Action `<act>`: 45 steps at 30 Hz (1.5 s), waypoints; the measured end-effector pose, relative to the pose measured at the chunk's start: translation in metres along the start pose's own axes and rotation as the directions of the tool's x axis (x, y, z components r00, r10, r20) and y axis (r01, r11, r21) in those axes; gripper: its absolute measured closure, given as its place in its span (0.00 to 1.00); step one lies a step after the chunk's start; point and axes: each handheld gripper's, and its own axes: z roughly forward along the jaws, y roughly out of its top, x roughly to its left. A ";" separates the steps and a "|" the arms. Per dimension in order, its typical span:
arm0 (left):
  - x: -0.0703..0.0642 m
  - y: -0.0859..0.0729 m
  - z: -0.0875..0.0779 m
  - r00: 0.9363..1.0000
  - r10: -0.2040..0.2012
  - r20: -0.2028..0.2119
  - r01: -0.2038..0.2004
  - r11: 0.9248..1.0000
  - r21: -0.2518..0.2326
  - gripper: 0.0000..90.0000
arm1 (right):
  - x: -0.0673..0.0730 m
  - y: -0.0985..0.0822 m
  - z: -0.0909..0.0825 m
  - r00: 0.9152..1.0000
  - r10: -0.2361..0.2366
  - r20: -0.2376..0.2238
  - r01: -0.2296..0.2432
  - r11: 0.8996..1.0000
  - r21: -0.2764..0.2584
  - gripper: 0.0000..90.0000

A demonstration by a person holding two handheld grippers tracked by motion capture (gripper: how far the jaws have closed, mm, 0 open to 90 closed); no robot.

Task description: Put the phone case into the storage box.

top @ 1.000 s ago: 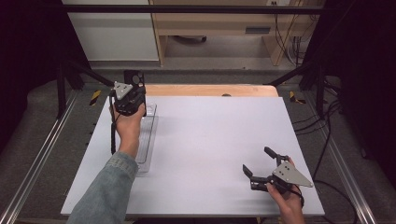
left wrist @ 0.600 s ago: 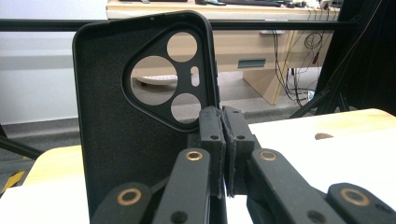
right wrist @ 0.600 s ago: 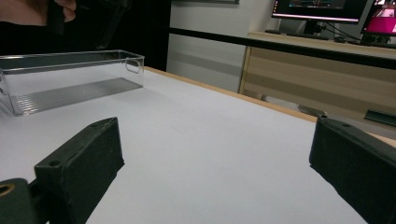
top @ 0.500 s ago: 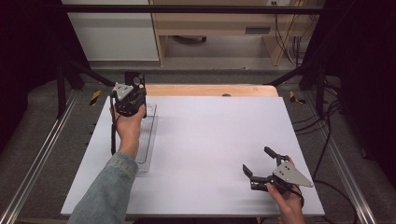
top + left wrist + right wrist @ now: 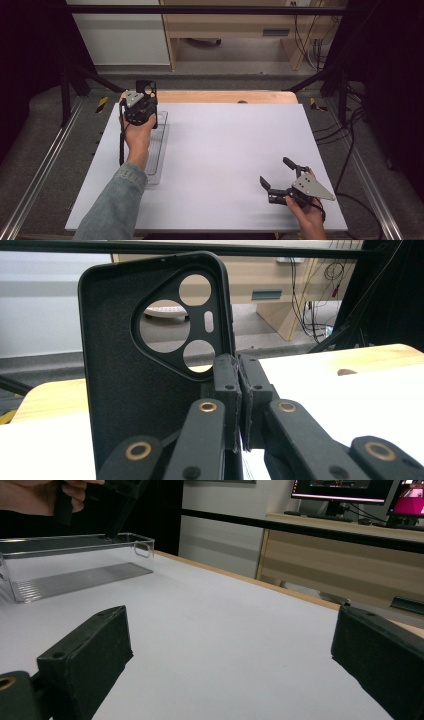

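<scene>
Two grippers: the left (image 5: pixel 240 405) pinches a matte black case (image 5: pixel 150 370) upright, the right (image 5: pixel 282 179) gapes empty over the smooth white bench (image 5: pixel 225 150).

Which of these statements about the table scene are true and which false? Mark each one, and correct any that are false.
1. The left gripper is shut on a black phone case. True.
2. The phone case lies flat on the white table. False: it is held upright, above the far end of the clear plastic tray.
3. The right gripper has its jaws apart and holds nothing. True.
4. The clear tray sits on the right side of the table. False: it sits on the left side, under the person's left hand.
5. The phone case has a camera cut-out with round holes. True.
</scene>
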 end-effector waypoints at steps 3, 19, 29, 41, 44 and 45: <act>0.000 -0.001 0.002 1.000 0.005 0.001 -0.005 1.000 0.006 0.97 | 0.000 0.000 0.000 1.000 -0.001 -0.002 0.001 1.000 0.001 0.04; 0.000 -0.005 0.008 1.000 0.000 -0.008 0.000 1.000 0.021 0.98 | -0.001 0.000 0.000 1.000 0.002 0.003 -0.002 1.000 0.001 0.04; 0.000 -0.007 0.009 1.000 0.005 -0.007 -0.005 1.000 0.025 0.97 | -0.001 0.000 0.000 1.000 0.002 0.003 -0.002 1.000 0.002 0.04; 0.001 -0.010 0.013 1.000 0.002 -0.004 -0.002 1.000 0.027 0.97 | -0.001 0.000 0.000 1.000 0.002 0.001 -0.002 1.000 0.004 0.04; 0.000 -0.011 0.015 1.000 -0.010 0.000 0.010 0.999 0.031 0.97 | 0.000 0.000 0.001 1.000 0.000 0.000 0.000 1.000 0.005 0.04; 0.000 -0.011 0.016 1.000 -0.012 0.001 0.012 0.999 0.036 0.97 | 0.000 0.000 0.001 1.000 0.000 0.000 0.000 1.000 0.006 0.04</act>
